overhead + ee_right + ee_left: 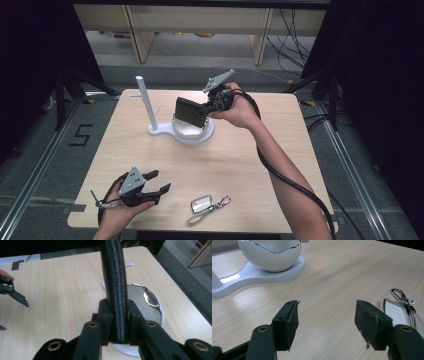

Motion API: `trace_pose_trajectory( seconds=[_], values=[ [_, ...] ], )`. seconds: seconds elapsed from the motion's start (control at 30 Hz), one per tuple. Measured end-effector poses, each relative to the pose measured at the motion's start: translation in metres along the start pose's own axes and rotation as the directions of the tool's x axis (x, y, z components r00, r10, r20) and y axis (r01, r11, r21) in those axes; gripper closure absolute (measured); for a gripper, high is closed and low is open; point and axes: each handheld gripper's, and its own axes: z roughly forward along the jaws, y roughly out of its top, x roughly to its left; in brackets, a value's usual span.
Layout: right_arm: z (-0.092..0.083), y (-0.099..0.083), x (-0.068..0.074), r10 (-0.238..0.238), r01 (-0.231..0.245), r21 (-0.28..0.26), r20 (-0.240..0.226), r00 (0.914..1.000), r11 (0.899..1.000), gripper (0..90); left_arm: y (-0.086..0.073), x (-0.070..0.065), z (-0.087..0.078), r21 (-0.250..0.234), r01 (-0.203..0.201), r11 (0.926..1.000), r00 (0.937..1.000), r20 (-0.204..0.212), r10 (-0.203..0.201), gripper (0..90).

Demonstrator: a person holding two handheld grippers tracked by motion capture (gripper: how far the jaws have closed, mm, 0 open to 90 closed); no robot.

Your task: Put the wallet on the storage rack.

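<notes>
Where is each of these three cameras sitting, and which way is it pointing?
High view: above the table, looking forward and down; both forearms show.
Left gripper view: on the left gripper, looking low across the table past open fingers.
Right gripper view: on the right gripper, looking down at its black wallet.
Shared: white stand, seen in all three.
</notes>
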Motion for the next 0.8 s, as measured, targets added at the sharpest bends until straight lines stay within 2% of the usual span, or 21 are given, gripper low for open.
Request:
trace_pose_trajectory(
  seconds=[0.13,0.23,0.33,0.37,0.5,0.6,0.73,0.77,0.8],
  values=[
    [0.005,-0.001,-0.005,0.012,-0.012,-0.005,0.003,0.9999,1.000,78.2,0.000,-0.001,-0.001,0.009,0.003,1.0000,1.0000,-0.006,-0.003,34.8],
    [0.012,-0.003,-0.012,0.043,-0.043,-0.007,0.015,0.9989,0.999,78.2,-0.001,0.000,0.000,0.006,0.004,1.0000,1.0000,-0.001,-0.004,34.8],
    [0.016,-0.005,-0.015,0.055,-0.055,-0.013,0.025,0.9982,0.998,78.2,-0.002,0.000,0.000,0.010,0.009,0.9999,1.0000,-0.001,-0.009,34.7],
    [0.017,-0.006,-0.015,0.077,-0.077,-0.011,0.024,0.9967,0.997,78.2,-0.002,0.000,0.000,0.007,0.014,0.9999,0.9999,0.001,-0.014,34.7],
    [0.021,-0.005,-0.019,0.063,-0.062,-0.025,0.029,0.9976,0.998,78.2,-0.002,0.000,0.000,0.009,0.010,0.9999,1.0000,0.001,-0.010,34.7],
    [0.024,-0.006,-0.020,0.082,-0.081,-0.025,0.026,0.9963,0.996,78.2,-0.002,-0.001,0.000,0.015,0.009,0.9999,0.9999,-0.005,-0.009,34.7],
    [0.028,-0.006,-0.021,0.080,-0.079,-0.018,0.027,0.9964,0.997,78.2,-0.002,-0.001,0.000,0.016,0.009,0.9998,0.9999,-0.005,-0.009,34.7],
    [0.030,-0.007,-0.021,0.096,-0.096,-0.007,0.029,0.9950,0.995,78.2,-0.002,-0.001,0.000,0.015,0.010,0.9998,0.9999,-0.004,-0.010,34.7],
    [0.032,-0.008,-0.022,0.087,-0.087,-0.013,0.028,0.9958,0.996,78.1,-0.003,-0.001,0.001,0.015,0.010,0.9998,0.9999,-0.003,-0.010,34.7]
  ],
)
